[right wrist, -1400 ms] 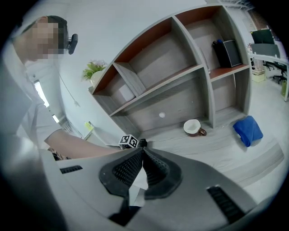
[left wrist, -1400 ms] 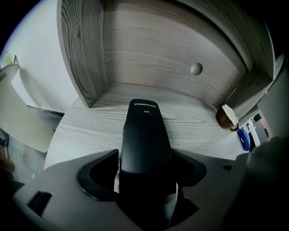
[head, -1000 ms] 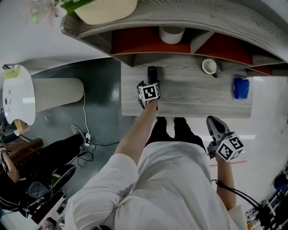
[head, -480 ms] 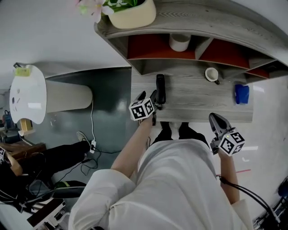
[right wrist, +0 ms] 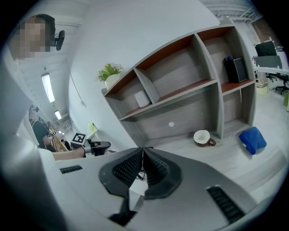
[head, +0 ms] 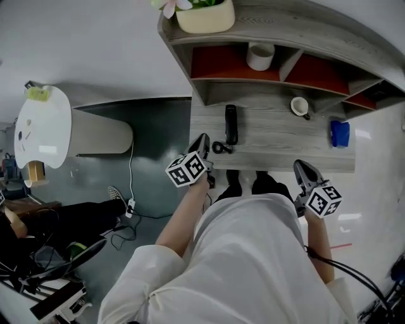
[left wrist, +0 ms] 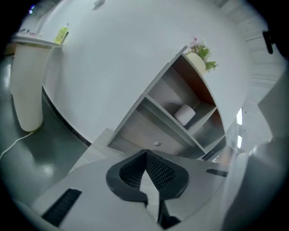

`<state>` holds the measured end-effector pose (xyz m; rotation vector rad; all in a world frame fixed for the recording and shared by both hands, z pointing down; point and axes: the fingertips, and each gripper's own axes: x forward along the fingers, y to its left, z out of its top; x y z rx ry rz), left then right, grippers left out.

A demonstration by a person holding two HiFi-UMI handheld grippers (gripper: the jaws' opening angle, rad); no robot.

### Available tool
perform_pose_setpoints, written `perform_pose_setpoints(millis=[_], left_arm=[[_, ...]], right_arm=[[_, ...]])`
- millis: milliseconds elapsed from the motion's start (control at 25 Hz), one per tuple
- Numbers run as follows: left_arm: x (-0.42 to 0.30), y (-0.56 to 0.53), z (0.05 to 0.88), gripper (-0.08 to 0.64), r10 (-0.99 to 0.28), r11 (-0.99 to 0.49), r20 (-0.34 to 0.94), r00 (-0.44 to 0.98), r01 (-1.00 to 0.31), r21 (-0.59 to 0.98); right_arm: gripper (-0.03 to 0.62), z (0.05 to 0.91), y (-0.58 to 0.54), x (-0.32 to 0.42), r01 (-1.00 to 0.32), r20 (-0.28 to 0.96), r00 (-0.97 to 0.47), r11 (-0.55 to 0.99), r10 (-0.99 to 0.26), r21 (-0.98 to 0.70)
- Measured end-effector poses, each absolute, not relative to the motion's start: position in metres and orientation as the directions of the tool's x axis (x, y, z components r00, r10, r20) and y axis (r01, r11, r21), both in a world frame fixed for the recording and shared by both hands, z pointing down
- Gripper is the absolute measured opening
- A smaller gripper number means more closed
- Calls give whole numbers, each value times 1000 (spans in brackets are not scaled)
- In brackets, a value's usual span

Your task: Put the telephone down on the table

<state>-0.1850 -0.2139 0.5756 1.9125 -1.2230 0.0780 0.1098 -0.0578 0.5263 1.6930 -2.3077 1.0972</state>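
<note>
The left claw (head: 202,142), its jaws just closed on nothing, hovers beside the grey wooden table's (head: 278,147) near edge, forearm (head: 186,209) reaching forward. The slim black telephone handset (head: 231,123) lies flat on the table, lengthwise toward the shelves (head: 278,74).

A white cup (head: 295,105) stands near the worktop's (head: 278,142) back edge, a blue cloth (head: 340,133) at its right edge. A white roll (head: 260,56) sits in the shelf (head: 316,35), a potted plant (head: 204,16) on top.

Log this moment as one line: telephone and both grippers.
telephone: lying on table, not held | left gripper: jaws just closed, empty, apart from telephone | right gripper: jaws shut, empty
</note>
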Motion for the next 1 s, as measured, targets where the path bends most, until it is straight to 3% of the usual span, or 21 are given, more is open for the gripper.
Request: perform_pose_setpoints(millis=[440,1000], left_arm=[[-152,-135,523,8,-672,-353,186,716,-531,770],[-139,-18,519,9,-723,-237,269,637,-594,769]], right_arm=[[17,518,-40,115,-840,427,-458,222,-780,-495],[17,509,48,148,-781,394,-579,348,-714,-518]])
